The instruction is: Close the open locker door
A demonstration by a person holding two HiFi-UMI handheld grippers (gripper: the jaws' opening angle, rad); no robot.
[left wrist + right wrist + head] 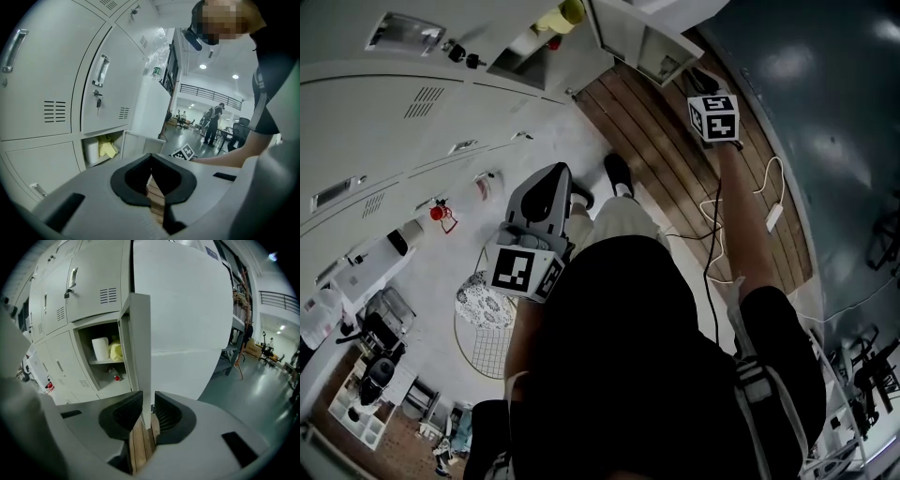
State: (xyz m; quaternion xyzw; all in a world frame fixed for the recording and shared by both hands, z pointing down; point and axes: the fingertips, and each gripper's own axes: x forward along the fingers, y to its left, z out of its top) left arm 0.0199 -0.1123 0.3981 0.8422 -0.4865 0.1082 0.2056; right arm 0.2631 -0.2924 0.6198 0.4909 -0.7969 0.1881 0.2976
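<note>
A bank of pale grey lockers (412, 141) runs along the person's left. One locker (83, 352) in it stands open. Its door (139, 343) is swung out towards the room, edge-on to the right gripper (148, 401). Inside I count three things. One white roll (100, 348) and one crumpled yellow thing (116, 351) sit side by side on the shelf. One small red-capped bottle (115, 375) lies below them on the locker's floor. All three lie behind the frame.

The neighbouring doors are shut. Two of them show metal handles (101, 70) in the left gripper view, and one has a key hanging from its lock (97, 102). A small red thing (441, 214) hangs lower on the bank. A strip of wooden floor (675, 159) runs before the lockers. One white cable (773, 211) trails across it at the person's right. A second person (213, 124) stands far off down the room.

The right arm is stretched straight ahead. That gripper's fingers are clenched on the lower part of the door's free edge, which fills the narrow gap between them. The left arm is bent in near the hip. The left gripper (151, 159) is held low beside the lockers, its fingers pressed together at the tips with nothing in them.
</note>
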